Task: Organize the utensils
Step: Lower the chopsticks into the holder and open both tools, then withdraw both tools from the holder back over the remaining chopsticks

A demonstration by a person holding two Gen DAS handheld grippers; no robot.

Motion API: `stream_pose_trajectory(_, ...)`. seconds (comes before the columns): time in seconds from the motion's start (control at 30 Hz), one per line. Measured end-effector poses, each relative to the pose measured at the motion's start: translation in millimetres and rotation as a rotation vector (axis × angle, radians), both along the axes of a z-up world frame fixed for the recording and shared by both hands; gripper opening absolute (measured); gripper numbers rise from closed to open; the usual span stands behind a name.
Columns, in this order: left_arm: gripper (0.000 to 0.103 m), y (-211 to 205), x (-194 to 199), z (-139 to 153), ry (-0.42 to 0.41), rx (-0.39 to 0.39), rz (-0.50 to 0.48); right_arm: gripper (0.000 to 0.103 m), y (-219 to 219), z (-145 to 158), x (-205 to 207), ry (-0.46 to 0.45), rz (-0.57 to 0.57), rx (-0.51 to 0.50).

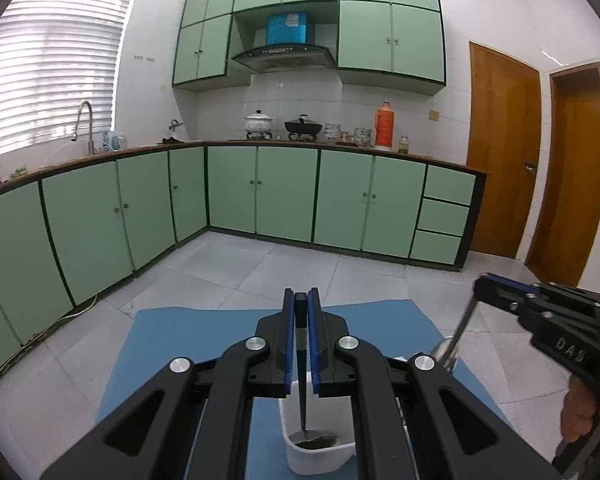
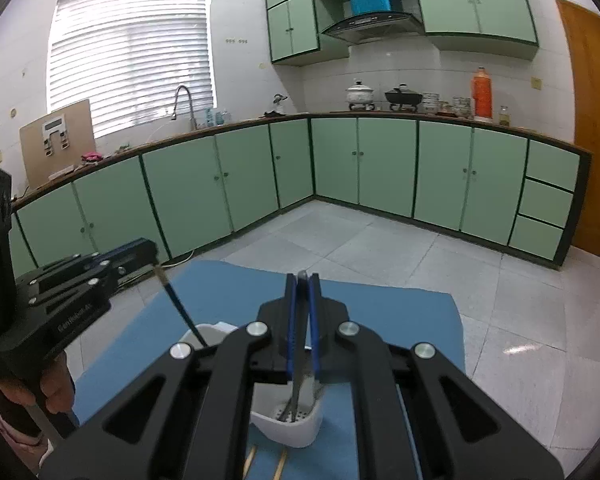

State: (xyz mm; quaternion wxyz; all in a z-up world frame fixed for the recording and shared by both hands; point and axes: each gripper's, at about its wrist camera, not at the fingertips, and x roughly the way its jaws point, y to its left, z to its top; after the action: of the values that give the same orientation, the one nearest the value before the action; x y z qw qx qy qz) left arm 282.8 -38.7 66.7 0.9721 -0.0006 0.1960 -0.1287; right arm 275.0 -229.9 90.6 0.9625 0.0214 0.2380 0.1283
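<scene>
My left gripper (image 1: 300, 300) is shut on a dark-handled utensil (image 1: 301, 364) that hangs down into a white holder (image 1: 320, 456) on the blue mat (image 1: 204, 344). My right gripper (image 2: 302, 282) is shut on a metal utensil (image 2: 298, 380) whose lower end is inside the perforated compartment of the white holder (image 2: 288, 428). The right gripper shows in the left wrist view (image 1: 480, 288) with the metal handle (image 1: 458, 332) slanting down from it. The left gripper shows in the right wrist view (image 2: 154, 258) with its blue-handled utensil (image 2: 182, 310).
Two wooden chopsticks (image 2: 264, 464) lie on the mat in front of the holder. Green cabinets (image 1: 284, 196) line the walls under a counter with pots, bowls and an orange thermos (image 1: 384, 126). Wooden doors (image 1: 504, 152) stand to the right. The floor is grey tile.
</scene>
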Motion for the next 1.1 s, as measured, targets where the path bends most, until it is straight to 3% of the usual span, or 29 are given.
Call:
stream_pose_trajectory(0.13, 0.008, 5.1, -0.1, 1.2, 0.007, -0.01, 0.003, 0.007, -7.5, -0.9, -1.5, 0.005, -0.025, 0.007)
stream_pose_trajectory(0.23, 0.02, 10.1, -2.5, 1.1, 0.009, -0.02, 0.009, 0.008, -16.7, -2.3, -3.6, 0.009, -0.039, 0.016)
stream_pose_trajectory(0.33, 0.025, 13.6, -3.6, 1.3, 0.014, -0.029, 0.013, 0.012, -21.4, -3.9, -6.8, 0.012, -0.046, 0.017)
stream_pose_trajectory(0.5, 0.041, 22.4, -11.7, 3.0, 0.005, -0.05, 0.012, 0.036, -28.8, -2.9, -17.1, -0.007, -0.068, 0.018)
stream_pose_trajectory(0.77, 0.061, 35.2, -35.0, 4.9, -0.021, -0.079, 0.021, 0.048, -40.8, -2.0, -43.1, -0.042, -0.088, 0.037)
stream_pose_trajectory(1.1, 0.087, 44.1, -86.5, -12.1, -0.048, -0.087, 0.023, 0.085, -44.7, -23.8, -102.2, -0.076, -0.104, 0.037)
